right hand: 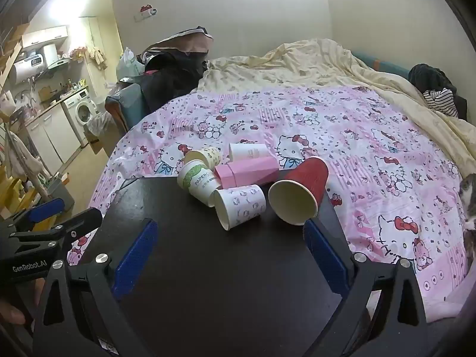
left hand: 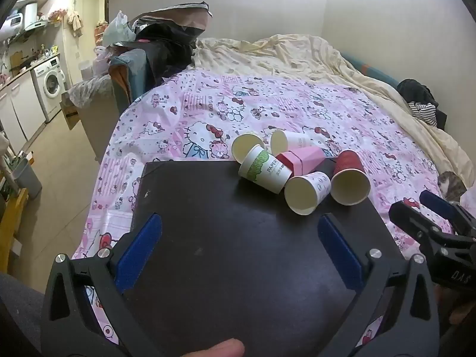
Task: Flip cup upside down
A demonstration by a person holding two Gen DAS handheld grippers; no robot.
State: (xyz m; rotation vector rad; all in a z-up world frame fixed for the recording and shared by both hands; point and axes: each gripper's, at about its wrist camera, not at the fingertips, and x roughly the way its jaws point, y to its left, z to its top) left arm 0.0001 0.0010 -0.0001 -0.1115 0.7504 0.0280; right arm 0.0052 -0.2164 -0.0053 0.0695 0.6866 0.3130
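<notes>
Both tongs, left (left hand: 239, 248) and right (right hand: 230, 254), hang spread and empty over the dark worktop (right hand: 208, 267), where the paper cups (right hand: 239, 206) lie tumbled together, so a careless nudge could roll one off onto the bed (right hand: 386, 163).

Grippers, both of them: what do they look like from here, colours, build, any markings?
Both match: the left gripper and the right gripper have black plastic frames with triangular cut-outs, silver round bolts and blue ribbed fingers. The left gripper's body, seen from the right wrist, reads "GenRobot.AI" in white. No cables visible.

Dim warm indoor light, ceiling glare up top, fisheye bending, dark vignetted corners.
</notes>
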